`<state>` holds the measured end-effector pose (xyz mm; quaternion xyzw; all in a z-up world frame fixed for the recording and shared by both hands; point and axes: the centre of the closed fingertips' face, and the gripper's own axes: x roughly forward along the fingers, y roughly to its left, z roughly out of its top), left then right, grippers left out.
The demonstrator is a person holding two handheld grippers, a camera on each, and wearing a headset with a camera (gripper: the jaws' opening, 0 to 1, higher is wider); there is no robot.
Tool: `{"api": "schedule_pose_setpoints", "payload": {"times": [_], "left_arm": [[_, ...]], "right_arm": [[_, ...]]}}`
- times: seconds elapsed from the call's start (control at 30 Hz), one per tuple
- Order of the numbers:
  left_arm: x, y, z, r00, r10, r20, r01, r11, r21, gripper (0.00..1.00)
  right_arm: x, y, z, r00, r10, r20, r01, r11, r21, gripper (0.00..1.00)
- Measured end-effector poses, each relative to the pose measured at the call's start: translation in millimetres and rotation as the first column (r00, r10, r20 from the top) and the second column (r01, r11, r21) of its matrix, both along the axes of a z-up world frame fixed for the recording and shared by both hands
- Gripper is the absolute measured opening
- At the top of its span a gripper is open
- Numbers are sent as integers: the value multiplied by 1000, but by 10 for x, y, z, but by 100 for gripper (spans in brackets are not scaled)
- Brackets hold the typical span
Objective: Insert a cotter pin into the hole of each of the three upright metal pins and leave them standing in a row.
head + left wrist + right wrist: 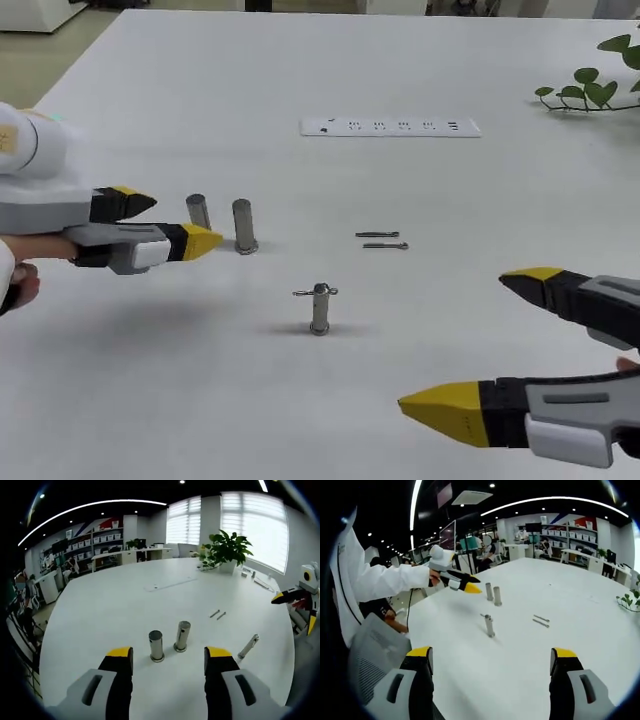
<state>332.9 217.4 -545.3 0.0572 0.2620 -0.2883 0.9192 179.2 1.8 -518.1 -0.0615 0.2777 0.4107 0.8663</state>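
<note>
Sockets on flat white power strip (390, 127) too small to read. Right of strip, green leafy plant (600, 85) cut by pic edge. Nearer, left of strip: short grey metal pin (197, 208), base hidden behind yellow-tipped left gripper (188, 222), its rear off-frame. Nearer, right of strip: yellow-tipped right gripper (450, 342) cut off too.

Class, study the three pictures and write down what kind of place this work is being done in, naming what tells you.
Most likely an open-plan office or lab workspace: a large white table, shelves of bins along the back wall, and a potted plant beside windows with blinds.
</note>
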Motion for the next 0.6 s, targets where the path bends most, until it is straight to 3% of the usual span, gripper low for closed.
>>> {"api": "schedule_pose_setpoints", "payload": {"times": [0.13,0.27,0.37,0.47,0.6], "left_arm": [[100,29,-83,1000,28,-7,-28,999,24,51],[175,29,-109,999,48,6,-48,999,24,46],[227,30,-203,998,56,7,-56,996,73,41],[268,-21,-227,998,60,6,-61,997,55,36],[334,-43,-235,997,68,23,-70,995,64,29]], "right_arm": [[13,-22,-51,1000,-6,-10,6,1000,-8,95],[11,-34,-65,1000,-11,-15,11,1000,-9,94],[15,-47,-97,1000,-15,-24,15,1000,-13,94],[0,-45,-124,999,-13,-35,13,1000,-19,93],[-13,-30,-137,999,-9,-41,8,1000,-23,93]]}}
